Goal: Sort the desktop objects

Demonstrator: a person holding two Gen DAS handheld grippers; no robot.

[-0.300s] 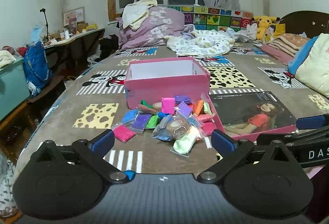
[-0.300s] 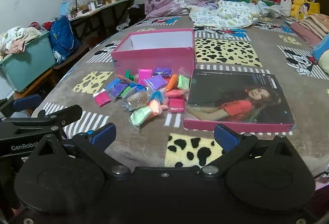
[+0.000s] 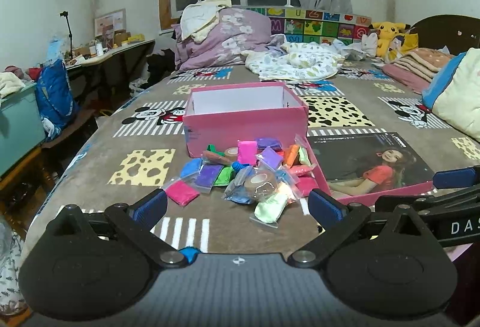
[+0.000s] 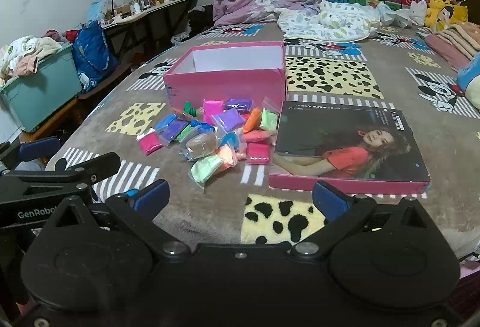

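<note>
Two hand-held grippers fill the foreground, and we hold both low over the near edge of the bed (image 3: 99,165). Our left hand-held gripper (image 3: 237,204) has its blue-padded fingers (image 3: 150,202) spread wide with nothing between them; our right hand-held gripper (image 4: 240,199) is likewise spread and empty, hovering beside the left one, whose black arm shows at the left of the right wrist view.

Just beyond the left fingertips we see a heap of small clay packets (image 3: 249,174) in clear bags lying on the patterned bedspread. A pale green packet (image 3: 268,208) lies nearest, a magenta packet (image 3: 182,192) sits at the heap's left edge, and a roll of tan tape (image 3: 260,183) in a bag rests on top near the middle. Purple, orange, blue and pink packets are piled behind them.

To the right of the heap, touching it, lies the flat box lid (image 4: 348,147) printed with a woman's portrait. Behind the heap stands the open pink box (image 3: 244,120), upright, its white inside visible; the rearmost packets lie against its front wall.

Farther back we see rumpled bedding (image 3: 297,63), a purple pillow (image 3: 228,36), and a yellow plush toy (image 3: 387,34) by the headboard.
</note>
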